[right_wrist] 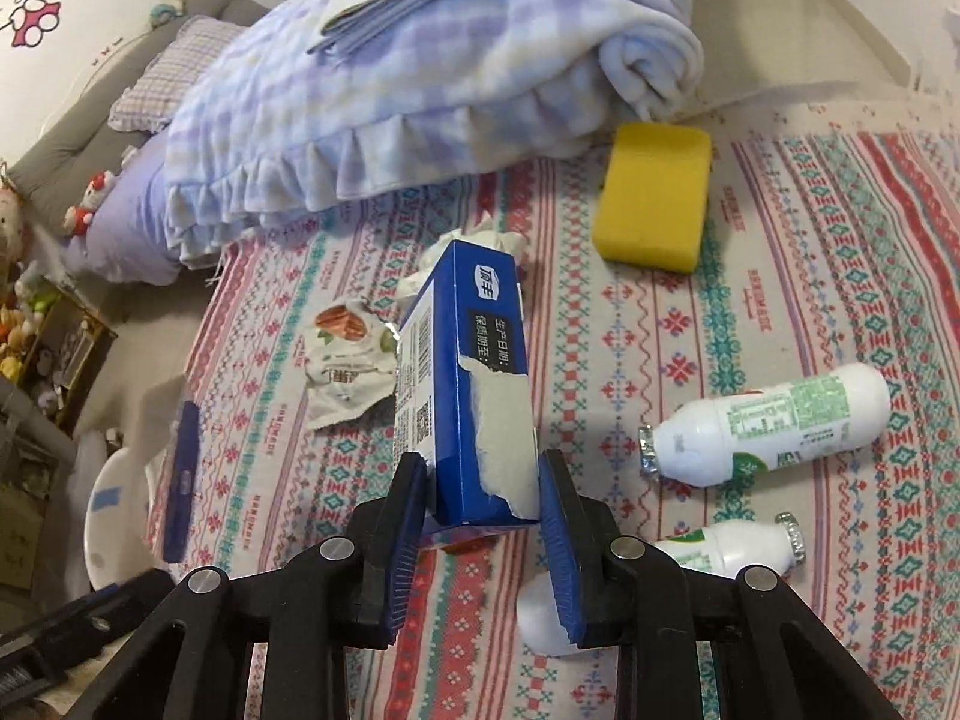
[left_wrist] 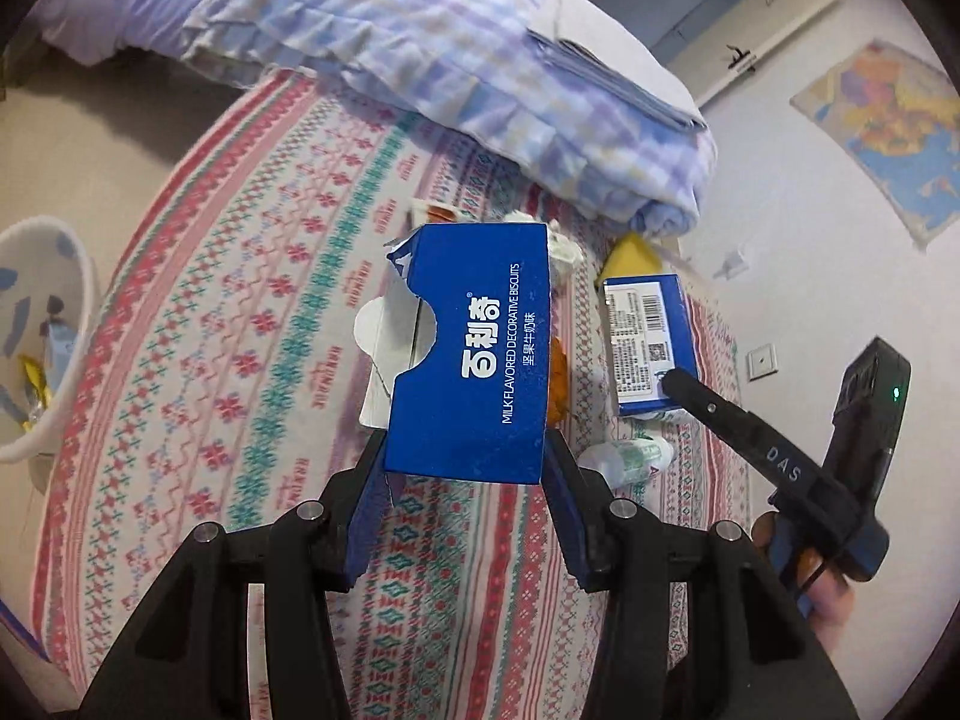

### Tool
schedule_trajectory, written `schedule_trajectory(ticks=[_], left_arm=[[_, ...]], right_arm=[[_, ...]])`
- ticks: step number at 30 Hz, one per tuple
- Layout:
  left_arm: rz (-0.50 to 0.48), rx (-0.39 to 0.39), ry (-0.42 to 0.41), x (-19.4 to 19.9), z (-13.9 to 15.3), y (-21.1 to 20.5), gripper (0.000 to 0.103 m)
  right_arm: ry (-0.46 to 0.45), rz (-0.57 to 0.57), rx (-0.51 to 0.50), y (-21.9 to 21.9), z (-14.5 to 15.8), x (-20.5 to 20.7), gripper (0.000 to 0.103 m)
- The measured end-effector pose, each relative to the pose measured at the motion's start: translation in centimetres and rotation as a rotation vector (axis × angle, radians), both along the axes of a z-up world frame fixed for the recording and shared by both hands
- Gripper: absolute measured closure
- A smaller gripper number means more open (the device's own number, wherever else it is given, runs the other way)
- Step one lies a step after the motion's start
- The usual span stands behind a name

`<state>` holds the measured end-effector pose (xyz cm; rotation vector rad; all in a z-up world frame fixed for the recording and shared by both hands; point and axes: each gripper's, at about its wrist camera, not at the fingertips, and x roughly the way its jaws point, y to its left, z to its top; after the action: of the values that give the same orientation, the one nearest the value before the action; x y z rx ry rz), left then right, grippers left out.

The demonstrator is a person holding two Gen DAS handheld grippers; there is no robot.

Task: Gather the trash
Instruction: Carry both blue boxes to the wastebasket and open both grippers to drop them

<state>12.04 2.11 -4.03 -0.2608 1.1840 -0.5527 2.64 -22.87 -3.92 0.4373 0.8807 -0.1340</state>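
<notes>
My left gripper (left_wrist: 465,468) is shut on a torn blue biscuit box (left_wrist: 474,348) and holds it above the patterned bedsheet (left_wrist: 240,360). My right gripper (right_wrist: 480,498) is closed on a second blue box (right_wrist: 465,396), held tilted over the bed; this box also shows in the left wrist view (left_wrist: 648,345) with the right gripper's finger on it. On the sheet lie two white drink bottles (right_wrist: 774,423) (right_wrist: 726,549), a crumpled snack wrapper (right_wrist: 345,360), a crumpled tissue (right_wrist: 480,240) and a yellow sponge (right_wrist: 654,198).
A white bin (left_wrist: 42,336) holding some wrappers stands left of the bed, also seen in the right wrist view (right_wrist: 114,516). A folded blue checked blanket (right_wrist: 390,90) covers the far part of the bed. A wall with a map (left_wrist: 888,132) is on the right.
</notes>
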Motion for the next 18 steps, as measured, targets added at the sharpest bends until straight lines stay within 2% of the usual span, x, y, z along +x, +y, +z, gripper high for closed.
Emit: schedule_trajectory(ticks=[5,14,18], left_arm=[[0.065,0.065,-0.034,0.0,0.4,3.1,0.051],[0.162,0.051,0.013,1.3,-0.4,8.8,0.051],[0.228,0.129,0.004,2.1,-1.0,11.0,0.051]], right_arm=[[-0.046,0.072,-0.046,2.7,0.8,0.3,0.069],[-0.048,0.135,-0.095,5.5,-0.3,0.9,0.069],[-0.037,0.155,-0.085,6.5,-1.0,0.9,0.069]])
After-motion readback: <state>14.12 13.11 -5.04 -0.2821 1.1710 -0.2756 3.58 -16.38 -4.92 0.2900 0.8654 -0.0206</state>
